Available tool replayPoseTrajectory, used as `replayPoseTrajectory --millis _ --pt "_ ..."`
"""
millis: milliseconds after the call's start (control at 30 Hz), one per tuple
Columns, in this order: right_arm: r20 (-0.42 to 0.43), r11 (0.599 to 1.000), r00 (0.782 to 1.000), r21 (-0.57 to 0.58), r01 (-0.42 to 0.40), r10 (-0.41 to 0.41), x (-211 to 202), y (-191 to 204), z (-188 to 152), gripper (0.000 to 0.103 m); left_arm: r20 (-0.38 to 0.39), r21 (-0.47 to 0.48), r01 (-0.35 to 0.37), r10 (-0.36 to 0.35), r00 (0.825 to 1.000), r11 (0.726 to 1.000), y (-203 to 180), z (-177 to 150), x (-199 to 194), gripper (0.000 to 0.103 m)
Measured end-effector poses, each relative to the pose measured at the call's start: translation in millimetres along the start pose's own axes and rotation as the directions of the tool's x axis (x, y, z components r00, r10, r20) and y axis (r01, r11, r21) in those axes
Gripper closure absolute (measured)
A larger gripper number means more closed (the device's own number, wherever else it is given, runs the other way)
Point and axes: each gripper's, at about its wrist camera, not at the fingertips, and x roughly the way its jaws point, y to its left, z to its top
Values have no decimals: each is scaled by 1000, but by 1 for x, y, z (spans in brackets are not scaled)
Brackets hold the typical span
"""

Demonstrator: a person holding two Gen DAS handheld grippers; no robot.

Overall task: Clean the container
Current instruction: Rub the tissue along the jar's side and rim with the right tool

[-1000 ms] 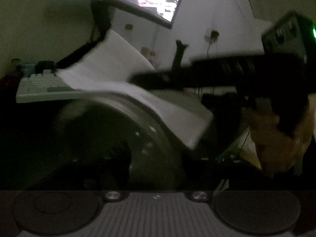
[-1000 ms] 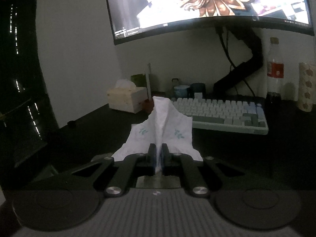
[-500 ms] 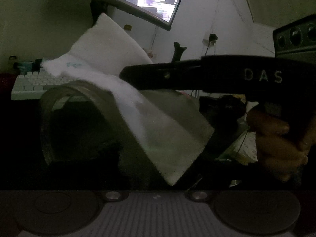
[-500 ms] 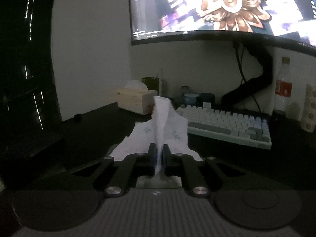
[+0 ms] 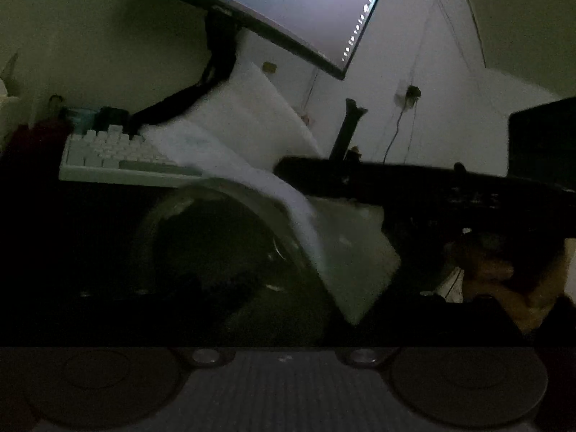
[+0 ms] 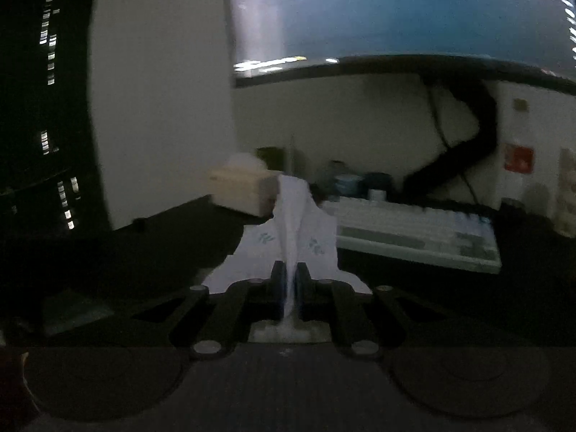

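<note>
Close in front of the left wrist camera, a clear glass container (image 5: 216,248) lies tipped with its round mouth turned toward the lens, dim and partly lost in shadow above the dark surface (image 5: 72,237). A white tissue (image 5: 316,237) drapes over its upper right rim and hangs down its right side. The left gripper's own fingers do not show in that view; its jaws have just been opening wide, and the container sits in the space ahead of them, though whether anything touches it cannot be told in the gloom.

The right gripper (image 6: 288,280) has its fingers (image 6: 276,284) pressed together on the tissue (image 6: 291,230), which stands up between them in a peak and spreads out to both sides, faint blue-green print on each flap. From the left wrist view this same gripper reaches in from the right as a long black bar (image 5: 414,183), with the person's hand (image 5: 504,273) wrapped on its handle.

Behind, a pale keyboard (image 6: 414,237) lies on the surface beneath a large curved monitor (image 6: 396,10) on a black arm. A wooden tissue box (image 6: 241,190) stands left of the keyboard, and a couple of mugs (image 6: 347,183) sit just behind it near the wall.
</note>
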Motion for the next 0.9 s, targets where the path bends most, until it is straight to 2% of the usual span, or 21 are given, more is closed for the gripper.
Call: replayPoseTrajectory --millis 33,133,200,267,467,567,633,667,800,900 --pt "2 1000 1000 -1 18 -18 2 -2 0 94 -5 1 1 -1 1000 1000 0 0 0 1" --pt "-23 985 987 68 160 -159 12 -28 2 94 -5 -4 0 0 1000 1000 2 -1 1 1" --pt "-45 973 981 127 194 -189 16 -41 4 95 -2 -13 2 -2 1000 1000 5 -1 2 1" --pt "-43 976 984 126 176 -172 15 -36 5 95 3 -13 9 -9 1000 1000 6 -1 1 1" --pt "4 1000 1000 16 18 -18 7 8 4 95 8 -8 38 -38 999 999 5 -5 3 1" --pt "-5 999 999 15 41 -41 8 0 5 95 5 -7 40 -40 999 999 4 -5 4 0" --pt "-19 987 988 31 155 -154 14 -12 6 95 5 -16 38 -38 999 999 6 -5 4 0" --pt "-24 983 984 36 177 -177 16 -14 6 95 8 -20 34 -34 999 999 6 -4 4 0" --pt "-32 983 984 62 174 -173 18 -12 8 95 15 -32 30 -30 999 999 8 -3 4 0" --pt "-7 999 999 23 48 -48 11 8 6 95 16 -32 29 -28 999 999 8 -3 4 0"
